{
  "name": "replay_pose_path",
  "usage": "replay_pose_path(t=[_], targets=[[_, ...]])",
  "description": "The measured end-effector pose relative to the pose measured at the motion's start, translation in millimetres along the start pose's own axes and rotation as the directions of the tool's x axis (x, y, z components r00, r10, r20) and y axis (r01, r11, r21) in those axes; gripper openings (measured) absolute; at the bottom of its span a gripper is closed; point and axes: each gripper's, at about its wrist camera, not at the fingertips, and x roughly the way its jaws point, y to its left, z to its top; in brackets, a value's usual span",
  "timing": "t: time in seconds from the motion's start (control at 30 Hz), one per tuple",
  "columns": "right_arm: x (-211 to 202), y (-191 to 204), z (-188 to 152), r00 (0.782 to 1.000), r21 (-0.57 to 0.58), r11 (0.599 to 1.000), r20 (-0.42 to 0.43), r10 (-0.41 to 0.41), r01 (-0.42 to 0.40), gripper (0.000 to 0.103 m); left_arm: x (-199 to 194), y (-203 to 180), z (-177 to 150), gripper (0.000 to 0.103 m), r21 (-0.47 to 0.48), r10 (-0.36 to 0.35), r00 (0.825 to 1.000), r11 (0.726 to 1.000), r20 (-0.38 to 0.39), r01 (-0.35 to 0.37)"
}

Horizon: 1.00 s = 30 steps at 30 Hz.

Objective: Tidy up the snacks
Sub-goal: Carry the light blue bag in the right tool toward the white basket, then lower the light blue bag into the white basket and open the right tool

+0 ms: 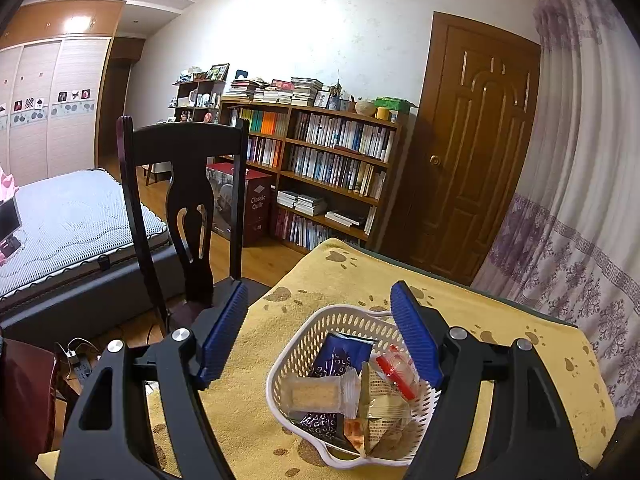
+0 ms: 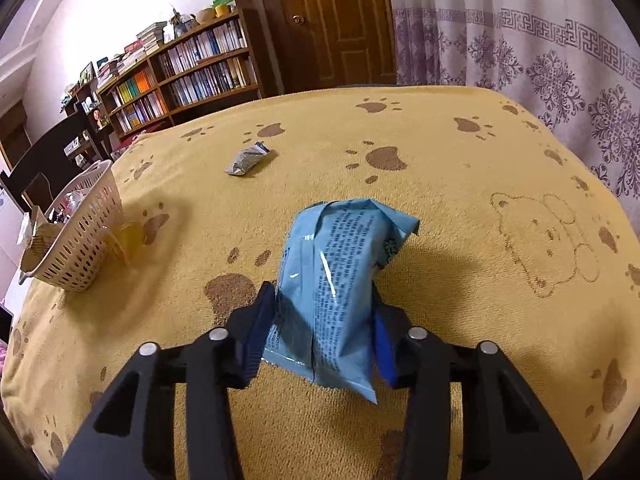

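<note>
A white slotted basket (image 1: 304,336) sits on the yellow paw-print cloth, holding several wrapped snacks: a dark blue pack (image 1: 340,354), a cracker in clear wrap (image 1: 314,394) and a red-striped packet (image 1: 394,368). My left gripper (image 1: 320,304) hovers over it, open, with nothing between its blue pads. In the right wrist view my right gripper (image 2: 322,304) is shut on a light blue snack bag (image 2: 340,276), lifted above the cloth. The same basket (image 2: 78,226) stands at the left there. A small grey-silver packet (image 2: 250,160) lies on the cloth further back.
The table (image 2: 460,184) is covered by a yellow towel with paw and bear prints. A dark wooden chair (image 1: 188,208) stands at its left edge. A bookshelf (image 1: 320,168), a door and a curtain (image 2: 540,52) lie beyond the far edge.
</note>
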Motion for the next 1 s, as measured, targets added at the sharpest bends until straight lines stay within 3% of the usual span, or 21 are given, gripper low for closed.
replay_pose_path(t=[0.5,1.0], targets=[[-34,19,16,0.992,0.038,0.993,0.064,0.108,-0.110,0.039,-2,1,-2,0.075,-0.024,-0.010,1.000,1.000,-0.002,0.010],[-54,99,47,0.977,-0.095,0.979,0.102,0.189,-0.179,0.039,-4,14,3,0.075,-0.081,-0.023,1.000,0.996,-0.005,0.023]])
